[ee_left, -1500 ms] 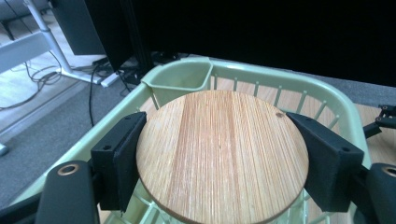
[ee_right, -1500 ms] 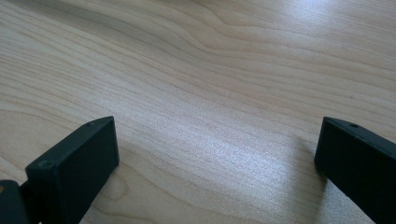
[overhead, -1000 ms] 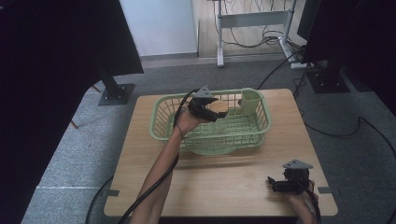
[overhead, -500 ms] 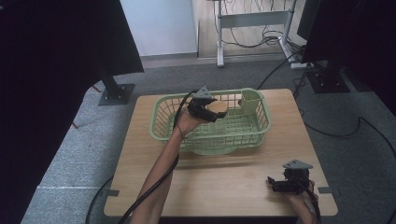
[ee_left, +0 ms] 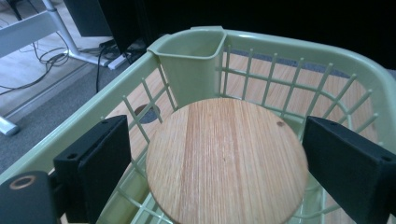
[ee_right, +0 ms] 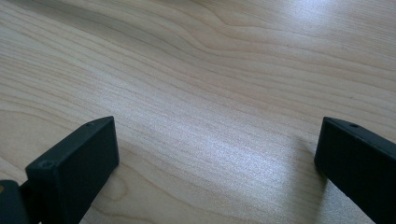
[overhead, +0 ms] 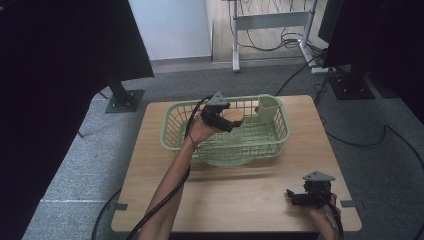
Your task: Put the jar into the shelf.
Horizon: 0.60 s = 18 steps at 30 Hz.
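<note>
While the left gripper [overhead: 234,121] hangs over the green basket [overhead: 172,127], its jaws have just been opening and stand clear of the round wooden disc [ee_left: 227,158], which sits inside near the corner cup [ee_left: 194,65]. Placing looks done; withdrawing remains. The right gripper [overhead: 291,196] rests open on the table [overhead: 235,200].

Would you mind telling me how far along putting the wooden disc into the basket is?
Done: the wooden disc is inside the green basket. In hand: the left tongs have just been opening, pads clear of the disc. Left: withdrawing them. The right tongs rest open on the table.
</note>
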Each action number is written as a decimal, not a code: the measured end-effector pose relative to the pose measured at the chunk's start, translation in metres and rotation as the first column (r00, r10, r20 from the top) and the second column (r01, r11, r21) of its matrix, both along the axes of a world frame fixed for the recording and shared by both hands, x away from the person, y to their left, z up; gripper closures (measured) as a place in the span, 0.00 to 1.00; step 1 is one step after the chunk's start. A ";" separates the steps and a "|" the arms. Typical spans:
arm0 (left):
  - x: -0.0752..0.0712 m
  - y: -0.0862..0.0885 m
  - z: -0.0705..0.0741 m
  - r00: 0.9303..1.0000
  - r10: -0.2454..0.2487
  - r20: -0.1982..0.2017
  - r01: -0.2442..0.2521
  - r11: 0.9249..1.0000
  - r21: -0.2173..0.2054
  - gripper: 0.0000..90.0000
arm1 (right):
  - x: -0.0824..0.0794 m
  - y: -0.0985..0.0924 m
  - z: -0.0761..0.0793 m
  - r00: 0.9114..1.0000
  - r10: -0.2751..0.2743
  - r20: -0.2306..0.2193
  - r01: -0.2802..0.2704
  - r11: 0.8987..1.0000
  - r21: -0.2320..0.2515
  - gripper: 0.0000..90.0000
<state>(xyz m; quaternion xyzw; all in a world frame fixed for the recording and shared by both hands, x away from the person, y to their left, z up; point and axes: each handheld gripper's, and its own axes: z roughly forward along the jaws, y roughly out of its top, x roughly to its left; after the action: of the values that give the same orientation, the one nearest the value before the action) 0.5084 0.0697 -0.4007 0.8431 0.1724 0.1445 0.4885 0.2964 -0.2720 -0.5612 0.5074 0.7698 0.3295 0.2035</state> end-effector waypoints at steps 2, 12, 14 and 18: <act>-0.002 0.001 0.002 1.000 0.001 -0.001 -0.001 1.000 -0.005 0.09 | 0.000 0.000 0.000 1.000 0.000 0.000 0.000 1.000 0.000 0.00; -0.010 0.010 0.013 1.000 -0.002 0.006 0.002 1.000 -0.020 0.07 | 0.000 0.000 0.000 1.000 0.000 0.000 0.000 1.000 -0.001 0.00; -0.012 0.012 0.015 1.000 -0.002 0.006 0.002 1.000 -0.020 0.07 | 0.000 0.000 0.000 1.000 0.000 0.000 0.000 1.000 0.000 0.00; -0.015 0.015 0.017 1.000 0.002 0.009 -0.001 1.000 -0.026 0.06 | 0.000 0.000 0.000 1.000 0.000 0.000 0.000 1.000 0.000 0.00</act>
<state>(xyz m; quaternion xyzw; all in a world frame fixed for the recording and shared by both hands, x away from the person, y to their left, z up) 0.4929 0.0852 -0.3832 0.8358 0.1726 0.1467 0.5001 0.2963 -0.2720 -0.5612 0.5074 0.7698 0.3294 0.2036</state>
